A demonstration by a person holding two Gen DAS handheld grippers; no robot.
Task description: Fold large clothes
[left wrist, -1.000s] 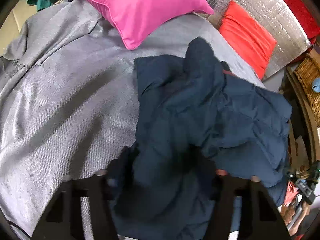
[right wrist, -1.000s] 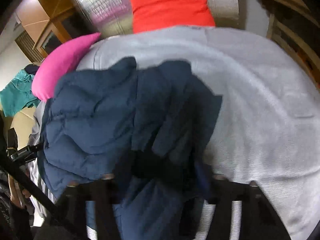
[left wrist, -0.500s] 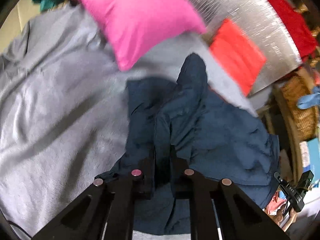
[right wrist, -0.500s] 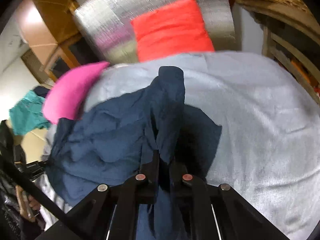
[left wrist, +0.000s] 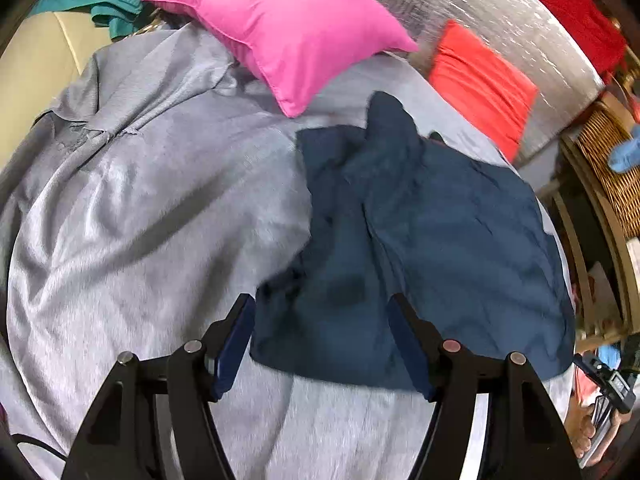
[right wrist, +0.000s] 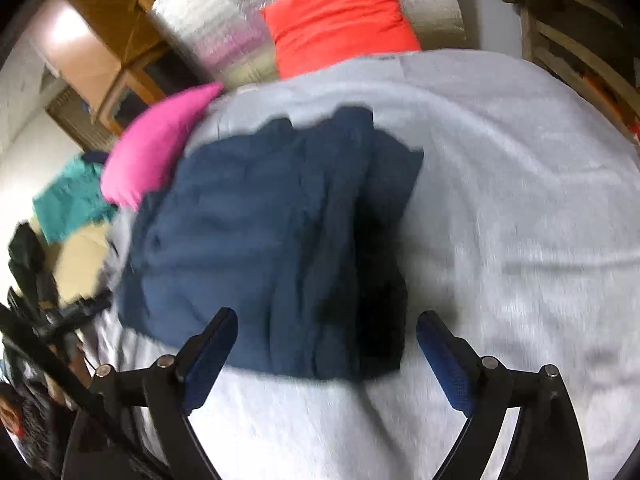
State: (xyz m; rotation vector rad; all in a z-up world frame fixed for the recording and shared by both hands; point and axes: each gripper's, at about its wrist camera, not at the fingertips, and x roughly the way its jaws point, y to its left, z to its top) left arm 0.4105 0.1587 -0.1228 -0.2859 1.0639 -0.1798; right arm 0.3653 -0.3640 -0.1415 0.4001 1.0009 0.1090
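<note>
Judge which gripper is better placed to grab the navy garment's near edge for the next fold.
Left, narrowly. The left gripper has its opening jaws framing the navy garment hem; the right gripper straddles a bunched, shadowed corner, in a blurrier view.

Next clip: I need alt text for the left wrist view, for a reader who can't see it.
A navy garment lies roughly folded on a grey bedspread, with the left claw just above its near edge, jaws opening and not gripping the fabric. Behind it a pink pillow and a red pillow rest against a silver quilted panel.
</note>
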